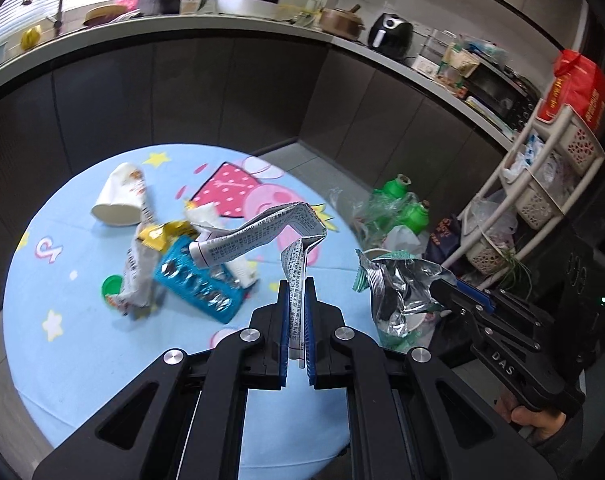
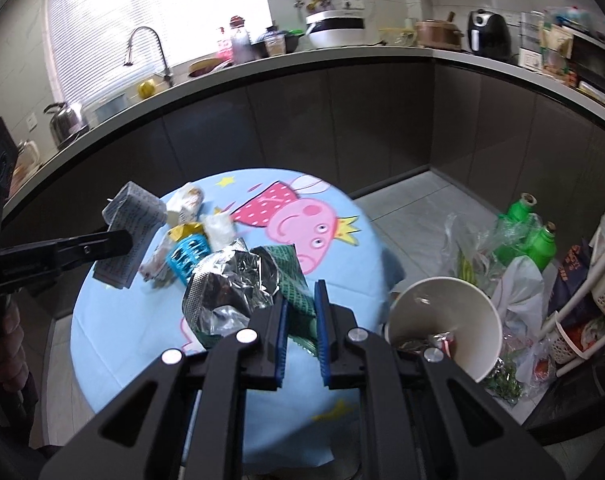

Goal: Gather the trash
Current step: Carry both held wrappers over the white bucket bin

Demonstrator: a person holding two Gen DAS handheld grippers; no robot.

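Note:
My left gripper (image 1: 297,292) is shut on a folded printed paper leaflet (image 1: 262,232) and holds it above the round table (image 1: 62,344); the leaflet also shows in the right wrist view (image 2: 132,234). My right gripper (image 2: 301,296) is shut on a crumpled silver and green foil wrapper (image 2: 230,280), seen in the left wrist view (image 1: 398,292) at the table's right edge. A white paper cup (image 2: 442,320) holding scraps sits just right of the right gripper. On the table lie a blue blister tray (image 1: 198,284), a yellow wrapper (image 1: 162,236), a white snack packet (image 1: 138,276) and a tipped paper cup (image 1: 120,196).
The table wears a light blue cartoon cloth (image 2: 302,216). Green bottles (image 2: 530,232) and plastic bags (image 2: 518,292) lie on the floor to the right, next to a white basket rack (image 1: 542,184). A dark kitchen counter (image 1: 222,28) curves behind.

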